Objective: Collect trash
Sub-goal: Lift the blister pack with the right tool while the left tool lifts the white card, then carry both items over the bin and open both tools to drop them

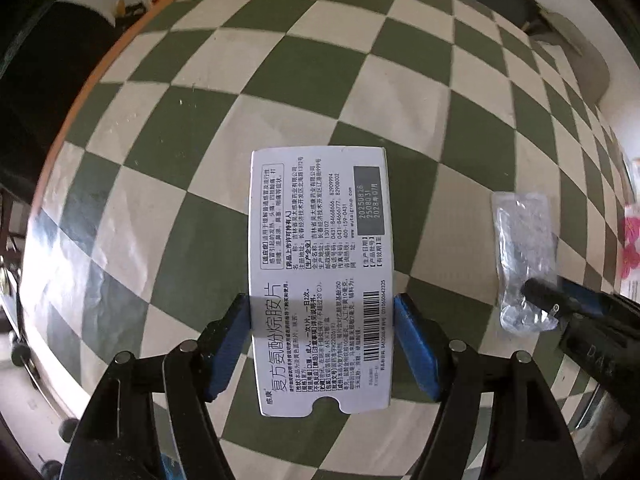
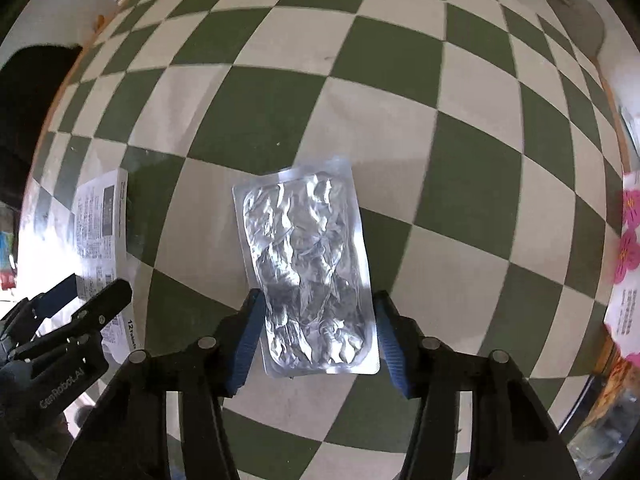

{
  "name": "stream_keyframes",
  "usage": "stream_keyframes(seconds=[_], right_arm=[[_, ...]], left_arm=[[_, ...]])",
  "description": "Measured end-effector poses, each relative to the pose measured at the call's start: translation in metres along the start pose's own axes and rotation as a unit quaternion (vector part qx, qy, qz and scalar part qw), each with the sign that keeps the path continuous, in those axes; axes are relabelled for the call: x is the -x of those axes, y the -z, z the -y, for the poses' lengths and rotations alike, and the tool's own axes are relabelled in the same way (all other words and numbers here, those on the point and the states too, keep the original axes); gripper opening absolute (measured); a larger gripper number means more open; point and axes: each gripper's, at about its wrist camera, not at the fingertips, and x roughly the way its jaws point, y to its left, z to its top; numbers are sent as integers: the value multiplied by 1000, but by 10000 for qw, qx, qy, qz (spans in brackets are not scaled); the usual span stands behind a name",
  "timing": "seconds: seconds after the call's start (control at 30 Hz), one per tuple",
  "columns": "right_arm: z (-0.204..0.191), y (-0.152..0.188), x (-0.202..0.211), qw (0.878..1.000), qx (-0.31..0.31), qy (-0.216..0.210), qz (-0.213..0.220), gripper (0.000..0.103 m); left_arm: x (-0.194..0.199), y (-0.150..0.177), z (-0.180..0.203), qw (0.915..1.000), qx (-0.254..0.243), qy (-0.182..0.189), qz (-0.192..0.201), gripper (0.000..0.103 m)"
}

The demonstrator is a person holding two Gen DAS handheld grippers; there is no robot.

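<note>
A white medicine box [image 1: 320,276] with black Chinese print lies flat on the green and cream checked tablecloth [image 1: 280,80]. My left gripper [image 1: 322,320] straddles its near half, blue pads touching both long edges, so it is shut on the box. A crumpled silver blister pack [image 2: 308,268] lies on the cloth. My right gripper [image 2: 318,320] straddles its near end, pads at both edges, shut on it. The pack also shows in the left wrist view [image 1: 524,252], and the box in the right wrist view [image 2: 102,240].
A pink and white flowered packet [image 2: 630,264] lies at the table's right edge. A black object [image 1: 44,80] stands past the table's orange left rim. Grey things sit at the far right corner [image 1: 568,36].
</note>
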Motion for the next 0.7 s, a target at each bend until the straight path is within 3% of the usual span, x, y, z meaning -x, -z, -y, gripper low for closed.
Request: stream_keyframes(seconds=[0.03,0.27,0.4,0.53,0.7], right_arm=[[4,2,3,10000,-62,-63,34,16],[19,14,26,9961,-636,-550,285,6],[23,11,46,9904,-950,-840,546,4],[19,8,72,9900,-829,-843,765,4],[21,30,108,9877,-833,-887,980,4]], left_arm=[[3,3,0,10000,-26,19,38,69],[26,22,-11,9994,-151,19,303,69],[36,20,-14,9990,-114,15,422,69],[54,27,-10,9982,-151,120,564,69],[88,25,-15,9956,-331,327,816,69]])
